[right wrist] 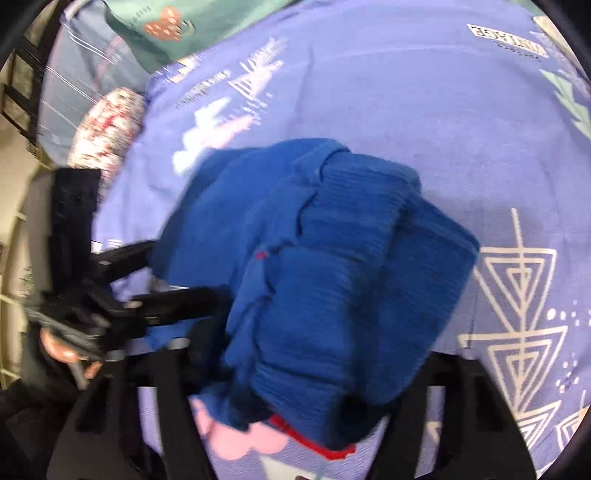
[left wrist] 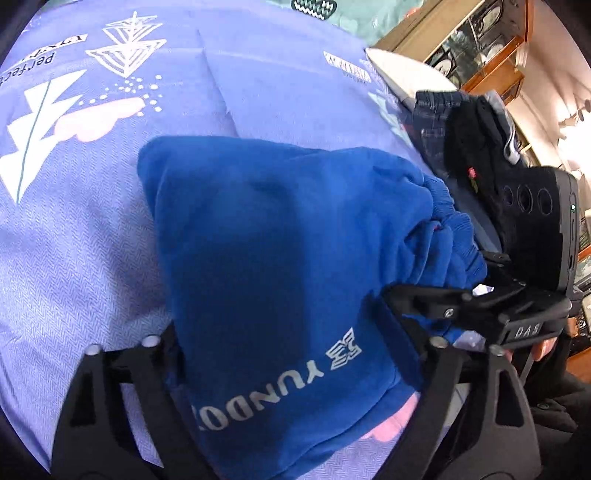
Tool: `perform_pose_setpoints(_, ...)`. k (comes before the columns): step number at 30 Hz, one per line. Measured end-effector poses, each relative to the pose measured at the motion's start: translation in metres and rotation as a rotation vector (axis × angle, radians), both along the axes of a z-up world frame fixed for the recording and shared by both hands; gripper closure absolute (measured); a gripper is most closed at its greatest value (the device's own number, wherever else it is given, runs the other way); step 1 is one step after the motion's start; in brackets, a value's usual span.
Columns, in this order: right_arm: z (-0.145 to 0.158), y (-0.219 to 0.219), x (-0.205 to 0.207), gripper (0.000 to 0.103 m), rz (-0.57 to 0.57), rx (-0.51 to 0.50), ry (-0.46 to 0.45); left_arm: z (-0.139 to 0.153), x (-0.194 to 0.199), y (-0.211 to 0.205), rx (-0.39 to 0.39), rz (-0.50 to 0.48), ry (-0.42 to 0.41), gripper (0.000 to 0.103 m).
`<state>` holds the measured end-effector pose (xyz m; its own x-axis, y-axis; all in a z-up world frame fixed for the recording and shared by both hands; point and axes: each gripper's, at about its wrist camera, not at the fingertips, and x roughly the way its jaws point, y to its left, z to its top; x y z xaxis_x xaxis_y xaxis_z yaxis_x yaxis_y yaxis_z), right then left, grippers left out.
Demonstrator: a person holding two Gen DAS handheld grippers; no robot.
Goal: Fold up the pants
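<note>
The blue pants (left wrist: 280, 258) with a silver "YUNDO" print are folded into a thick bundle held over the lilac printed bedsheet (left wrist: 110, 221). My left gripper (left wrist: 295, 354) grips the printed end; the cloth fills the gap between its fingers. The right gripper (left wrist: 480, 306) shows in this view at the right, clamped on the ribbed waistband. In the right wrist view the ribbed blue bundle (right wrist: 351, 277) fills my right gripper (right wrist: 306, 387), and the left gripper (right wrist: 177, 302) bites the cloth at the left. The view is blurred.
A stack of dark folded clothes (left wrist: 465, 136) and a white pillow (left wrist: 406, 74) lie at the bed's right edge. A wooden cabinet (left wrist: 480, 48) stands beyond. A green cloth (right wrist: 155, 29) and a floral item (right wrist: 107, 125) lie at the far left.
</note>
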<state>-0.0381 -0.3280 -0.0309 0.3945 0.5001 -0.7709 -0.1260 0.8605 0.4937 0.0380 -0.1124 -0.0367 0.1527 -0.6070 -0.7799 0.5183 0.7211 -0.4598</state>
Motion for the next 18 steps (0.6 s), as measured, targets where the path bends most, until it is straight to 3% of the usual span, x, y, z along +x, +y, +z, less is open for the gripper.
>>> perform_pose_setpoints(4,0.010,-0.005,0.001,0.057,0.008,0.051,-0.035,0.002,0.013,0.025,-0.119,0.060,0.067,0.043)
perform_pose_setpoints(6,0.020,-0.005,0.004,0.059,0.014,0.068,-0.061,0.009,0.016,0.028,-0.141,0.062,0.048,0.053)
perform_pose_setpoints(9,0.041,-0.003,0.016,0.060,0.030,0.093,-0.118,0.032,0.020,0.027,-0.155,0.069,-0.035,0.060)
perform_pose_setpoints(12,0.070,-0.003,0.042,0.060,0.032,0.109,-0.181,0.068,0.039,0.034,-0.199,0.102,-0.125,0.060)
perform_pose_setpoints(15,0.109,-0.001,0.080,0.060,0.042,0.101,-0.258,0.109,0.073,0.039,-0.222,0.135,-0.210,0.060)
perform_pose_setpoints(18,0.145,0.006,0.133,0.060,0.044,0.078,-0.332,0.149,0.122,0.039,-0.193,0.165,-0.294,0.060)
